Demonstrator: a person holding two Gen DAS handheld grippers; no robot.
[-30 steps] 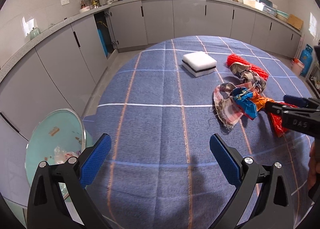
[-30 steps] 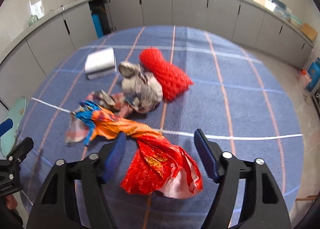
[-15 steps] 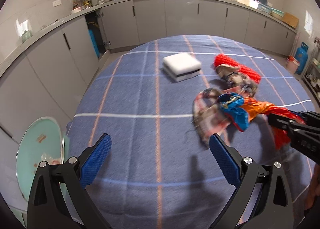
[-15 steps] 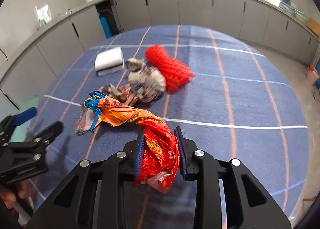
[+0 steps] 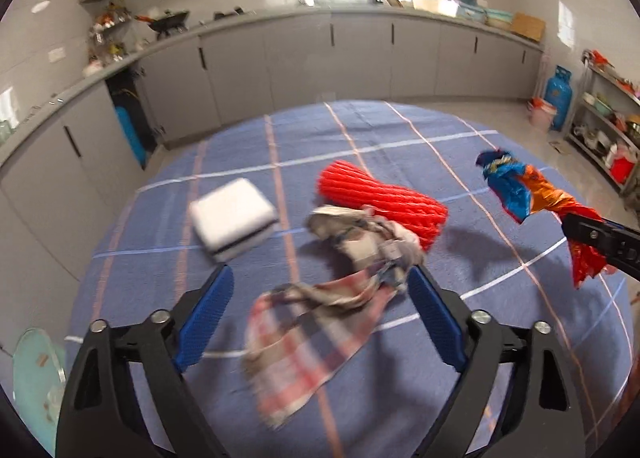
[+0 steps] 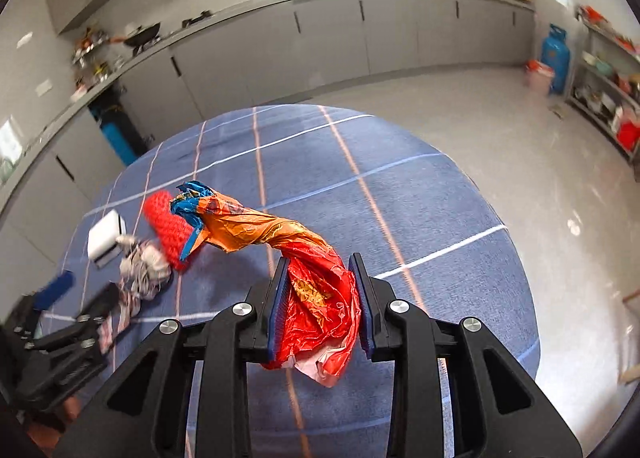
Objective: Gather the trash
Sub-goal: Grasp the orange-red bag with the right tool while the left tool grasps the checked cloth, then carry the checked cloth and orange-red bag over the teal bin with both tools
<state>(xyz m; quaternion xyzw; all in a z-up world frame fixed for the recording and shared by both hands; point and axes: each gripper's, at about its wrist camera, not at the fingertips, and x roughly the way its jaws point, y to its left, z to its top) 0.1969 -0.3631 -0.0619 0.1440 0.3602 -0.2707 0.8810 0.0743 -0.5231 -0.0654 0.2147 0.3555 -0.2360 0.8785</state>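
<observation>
in the right wrist view the right gripper [image 6: 320,306] filled the lower middle of the frame, its jaws pinching the red end of a crumpled foil wrapper [image 6: 316,290]. the wrapper rose from the jaws toward the upper left, turning orange and then blue at its tip, and it hung clear above the blue checked cloth on the desk [image 6: 420,198]. in the left wrist view the same wrapper [image 5: 528,190] showed at the right edge, lifted off the cloth with its shadow lying beneath it.

the left gripper [image 5: 320,314] sat at the bottom of its own frame with the jaws spread wide; they had just been closing a little, with one end of a plaid rag [image 5: 304,338] lying between them. i could not tell whether the blue pads [image 5: 204,318] touched it. the rag was blurred and ran up toward a crumpled grey bundle [image 5: 368,234] at the centre. just behind that bundle lay a red mesh roll [image 5: 380,198], and to the left of centre a white sponge block [image 5: 232,214]. a pale green bin [image 5: 36,366] showed in the lower left corner, off the desk.
</observation>
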